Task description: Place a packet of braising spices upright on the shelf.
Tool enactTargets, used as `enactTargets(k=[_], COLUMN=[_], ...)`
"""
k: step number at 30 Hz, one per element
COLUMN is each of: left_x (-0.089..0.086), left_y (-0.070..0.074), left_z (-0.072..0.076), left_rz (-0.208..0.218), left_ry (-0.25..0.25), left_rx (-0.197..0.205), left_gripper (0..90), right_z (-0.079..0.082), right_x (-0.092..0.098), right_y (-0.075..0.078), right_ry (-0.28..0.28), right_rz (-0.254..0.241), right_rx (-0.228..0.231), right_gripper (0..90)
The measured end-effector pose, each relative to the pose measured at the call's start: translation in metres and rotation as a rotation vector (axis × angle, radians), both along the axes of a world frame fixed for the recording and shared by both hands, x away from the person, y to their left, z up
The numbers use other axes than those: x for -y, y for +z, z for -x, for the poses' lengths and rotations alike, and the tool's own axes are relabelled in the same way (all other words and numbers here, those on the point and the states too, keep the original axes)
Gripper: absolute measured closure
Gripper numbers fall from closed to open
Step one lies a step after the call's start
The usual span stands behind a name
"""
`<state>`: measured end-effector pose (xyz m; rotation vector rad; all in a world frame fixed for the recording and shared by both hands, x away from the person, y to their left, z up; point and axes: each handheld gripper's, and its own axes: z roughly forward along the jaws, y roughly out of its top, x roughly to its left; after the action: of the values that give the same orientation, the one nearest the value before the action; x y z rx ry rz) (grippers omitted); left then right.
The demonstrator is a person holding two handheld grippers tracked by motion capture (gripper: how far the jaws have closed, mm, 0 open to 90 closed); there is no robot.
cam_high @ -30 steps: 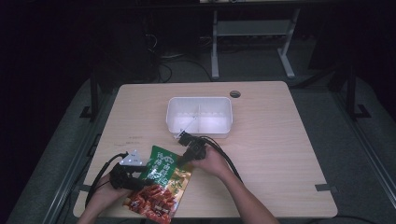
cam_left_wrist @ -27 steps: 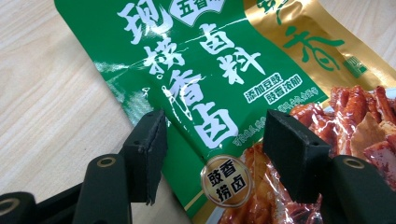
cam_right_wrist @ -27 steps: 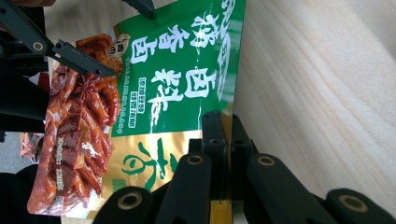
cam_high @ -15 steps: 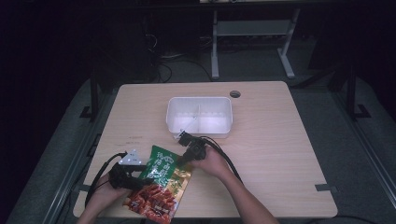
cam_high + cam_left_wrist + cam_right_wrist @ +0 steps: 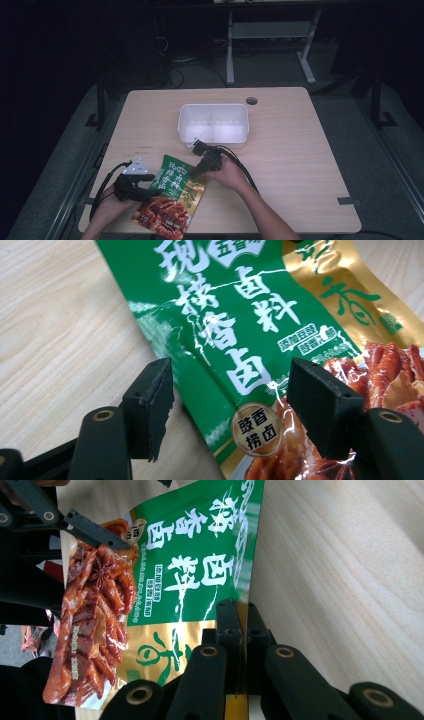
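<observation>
A snack packet (image 5: 171, 196), green and gold on top with red meat pictured below, lies near the table's front edge. My left gripper (image 5: 150, 189) is at its left edge. In the left gripper view that gripper (image 5: 230, 410) is open, and the packet (image 5: 240, 330) lies between its pads (image 5: 150, 407), one over bare wood and one over the print. My right gripper (image 5: 195, 172) holds the packet's upper right edge. In the right gripper view it (image 5: 240, 625) is shut on the gold margin of the packet (image 5: 190, 565). The left gripper (image 5: 75, 525) appears beyond.
A white two-compartment container (image 5: 213, 124) stands just behind the right hand, at the table's middle. A cable hole (image 5: 251, 100) lies behind it. Black cables trail from both grippers. Bare wood (image 5: 300, 165) spreads to the right.
</observation>
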<state>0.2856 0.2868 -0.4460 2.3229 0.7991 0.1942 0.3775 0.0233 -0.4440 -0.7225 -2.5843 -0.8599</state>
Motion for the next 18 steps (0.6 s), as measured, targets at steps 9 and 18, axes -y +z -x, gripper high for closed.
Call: enactTargets(k=[9, 18], left_x=[-0.009, -0.016], left_y=[0.005, 0.007], left_z=[-0.001, -0.002], left_rz=[0.051, 0.073], left_ry=[0.06, 0.107], left_rx=[0.032, 0.053], left_gripper=[32.4, 30.9], right_z=[0.002, 0.011], right_x=[0.011, 0.03], right_y=[0.014, 0.044], right_ry=[-0.014, -0.027], right_rz=[-0.038, -0.053], right_rx=[-0.002, 0.041], right_gripper=[89.4, 89.5])
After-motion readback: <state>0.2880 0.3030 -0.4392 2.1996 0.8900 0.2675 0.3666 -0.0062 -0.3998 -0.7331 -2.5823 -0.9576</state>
